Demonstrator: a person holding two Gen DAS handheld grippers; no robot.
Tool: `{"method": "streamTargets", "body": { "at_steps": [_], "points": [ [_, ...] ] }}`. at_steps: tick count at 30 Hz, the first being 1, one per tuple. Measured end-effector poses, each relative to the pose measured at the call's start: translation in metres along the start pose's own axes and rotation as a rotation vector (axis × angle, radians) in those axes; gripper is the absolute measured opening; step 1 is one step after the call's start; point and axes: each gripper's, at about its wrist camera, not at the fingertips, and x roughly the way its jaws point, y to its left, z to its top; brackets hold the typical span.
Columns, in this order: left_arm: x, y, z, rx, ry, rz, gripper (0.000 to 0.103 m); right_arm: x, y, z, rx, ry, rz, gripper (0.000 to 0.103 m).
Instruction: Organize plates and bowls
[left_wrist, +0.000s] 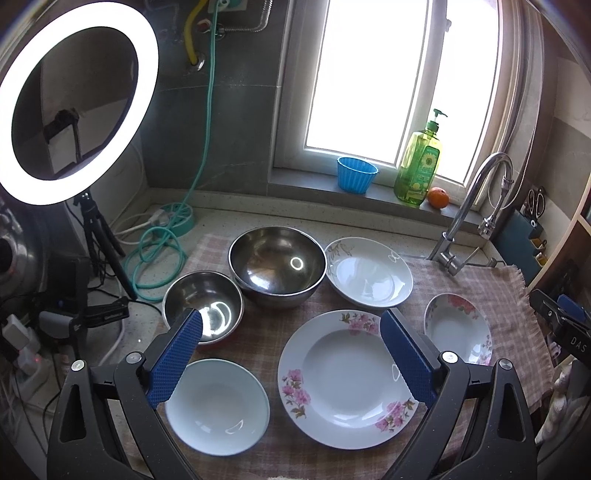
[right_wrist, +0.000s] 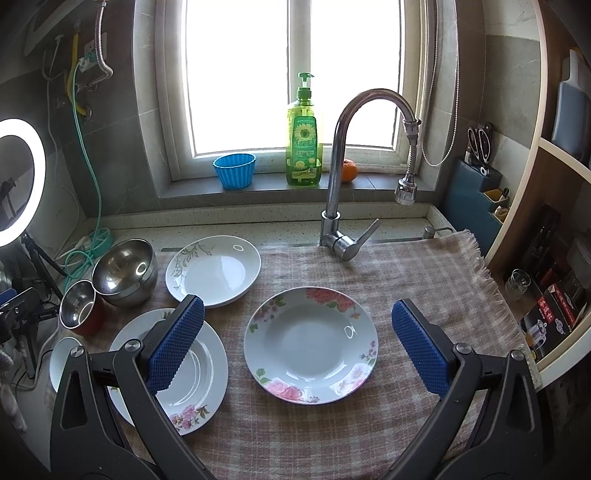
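Fingers of left gripper (left_wrist: 291, 354) and right gripper (right_wrist: 297, 343) are wide apart, holding nothing. Plates and bowls lie separately on checked cloth (right_wrist: 424, 280), frame centre: flowered plate (left_wrist: 347, 380), steel bowl (left_wrist: 277, 266).

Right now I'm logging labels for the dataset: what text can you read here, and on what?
"DAS": on the black device at the right edge of the left wrist view, cut off.
Green soap bottle: sunflower label, print too small to read.
Red and black box on the shelf: characters too blurred to read.
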Motion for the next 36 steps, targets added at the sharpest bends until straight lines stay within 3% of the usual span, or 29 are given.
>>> {"method": "streamTargets", "body": {
  "at_steps": [23, 36],
  "points": [
    [0.038, 0.003, -0.005, 0.071, 0.103, -0.002, 0.094, 0.044, 0.005, -0.031, -0.028, 0.157, 0.038, 0.103],
    [0.062, 0.002, -0.009, 0.101, 0.164, -0.007, 0.085, 0.063, 0.009, -0.048, -0.007, 0.243, 0.132, 0.101]
  ]
}}
